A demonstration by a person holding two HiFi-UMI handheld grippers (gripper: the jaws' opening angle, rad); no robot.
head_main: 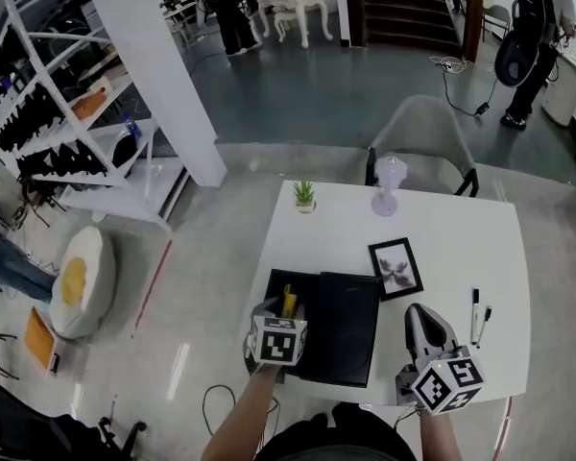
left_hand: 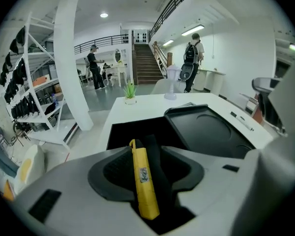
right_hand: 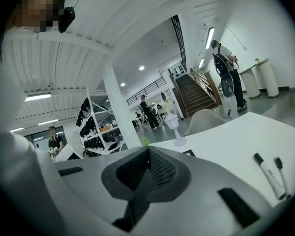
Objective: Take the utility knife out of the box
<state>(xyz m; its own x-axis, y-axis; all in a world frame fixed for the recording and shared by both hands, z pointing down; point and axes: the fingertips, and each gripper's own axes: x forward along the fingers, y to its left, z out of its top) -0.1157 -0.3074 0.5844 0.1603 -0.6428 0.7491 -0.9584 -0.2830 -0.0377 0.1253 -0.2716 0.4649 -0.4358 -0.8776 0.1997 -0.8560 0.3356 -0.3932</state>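
In the head view, my left tongs (head_main: pixel 286 305) sit over the open half of the black box (head_main: pixel 275 288) near the front of the white counter (head_main: pixel 461 248). A yellow utility knife (head_main: pixel 289 301) stands up between them. The box's lid (head_main: pixel 344 329) lies flat, touching the tray's right side. My right tongs (head_main: pixel 424 327) hang at the counter's near right edge, apart from the box. A picture frame (head_main: pixel 396 268) lies just beyond the lid, two markers (head_main: pixel 475 315) lie to the right, and a small potted plant (head_main: pixel 305 196) stands at the far edge.

In the left gripper view, the left tongs (left_hand: pixel 146 149) pinch the utility knife (left_hand: pixel 144 178) along its length. Its far end points over the box's dark interior (left_hand: pixel 137 129), and the lid (left_hand: pixel 201 129) is off to the right.

In the right gripper view, the right tongs (right_hand: pixel 148 150) are pressed together with nothing between them. The markers (right_hand: pixel 268 173) lie on the counter (right_hand: pixel 226 141) to their right.
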